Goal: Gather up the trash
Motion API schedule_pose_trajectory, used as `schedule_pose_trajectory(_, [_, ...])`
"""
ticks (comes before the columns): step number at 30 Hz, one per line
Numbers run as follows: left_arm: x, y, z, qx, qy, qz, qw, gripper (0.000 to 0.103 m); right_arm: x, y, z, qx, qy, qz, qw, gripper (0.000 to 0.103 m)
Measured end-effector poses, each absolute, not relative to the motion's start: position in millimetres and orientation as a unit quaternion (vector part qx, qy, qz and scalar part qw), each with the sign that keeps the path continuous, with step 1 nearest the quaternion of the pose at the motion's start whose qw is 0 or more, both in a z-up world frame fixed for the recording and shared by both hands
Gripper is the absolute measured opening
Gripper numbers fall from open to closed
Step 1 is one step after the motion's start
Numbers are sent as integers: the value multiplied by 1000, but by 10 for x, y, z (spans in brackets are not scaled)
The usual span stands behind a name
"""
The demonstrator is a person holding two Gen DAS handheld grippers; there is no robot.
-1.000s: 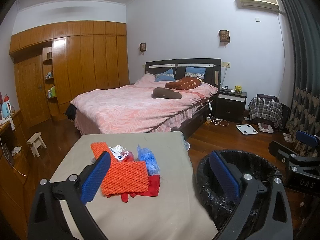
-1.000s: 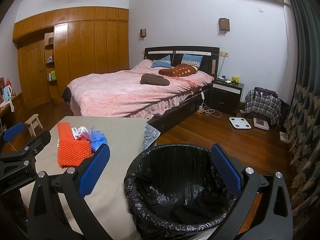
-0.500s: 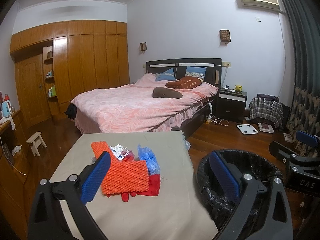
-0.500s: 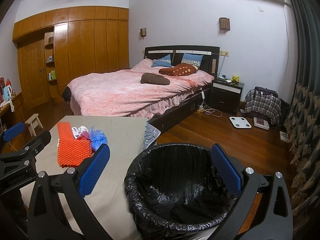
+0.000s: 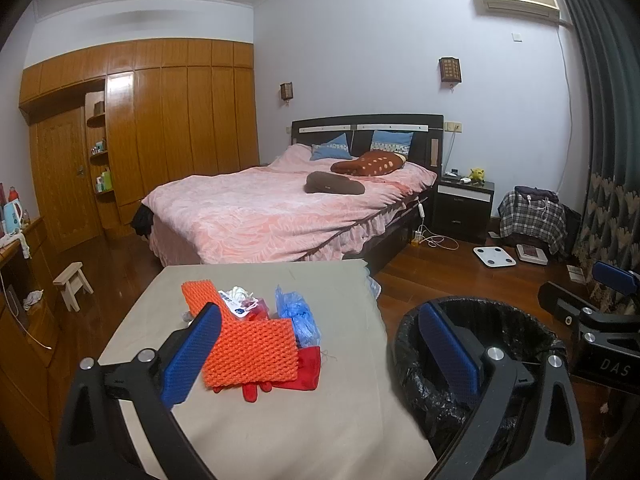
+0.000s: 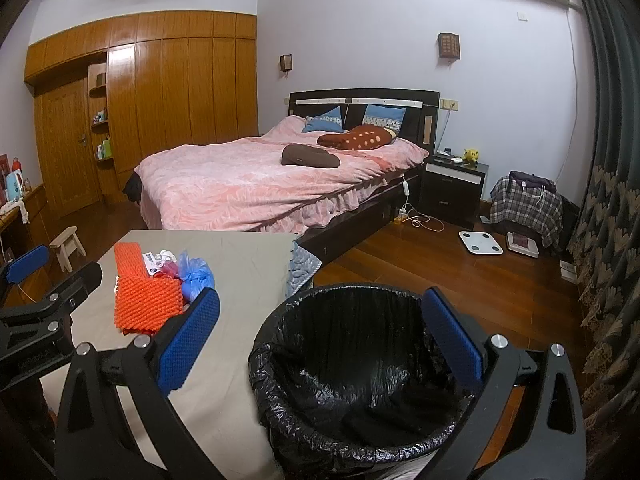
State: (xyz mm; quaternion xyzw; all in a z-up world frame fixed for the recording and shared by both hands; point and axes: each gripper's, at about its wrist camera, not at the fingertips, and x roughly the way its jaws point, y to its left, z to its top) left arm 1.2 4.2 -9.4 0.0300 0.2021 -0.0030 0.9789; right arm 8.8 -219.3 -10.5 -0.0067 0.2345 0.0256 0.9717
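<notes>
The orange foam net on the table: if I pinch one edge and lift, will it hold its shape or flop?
The orange foam net looks like open-mesh packing foam, so probably very light and floppy; it would likely droop from a pinched edge. It overlaps the red glove and touches the blue plastic bag, so lifting may drag them along.

Your left wrist camera looks forward between its own wide-spread fingers, from above the near edge of the grey-covered table [image 5: 260,420], facing the bed [image 5: 280,208]. Your right wrist camera sits further right, above the black-lined trash bin [image 6: 360,360], facing the same way. Both views share the table, the orange foam net [image 5: 250,354] [image 6: 146,306], the bin [image 5: 532,344] and the bed [image 6: 260,176].
</notes>
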Motion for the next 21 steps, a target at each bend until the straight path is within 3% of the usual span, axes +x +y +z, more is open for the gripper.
schedule_pose_trajectory(21, [36, 53, -143, 29, 206, -3, 978, 97, 97, -2181, -130, -6, 238, 27, 971, 98])
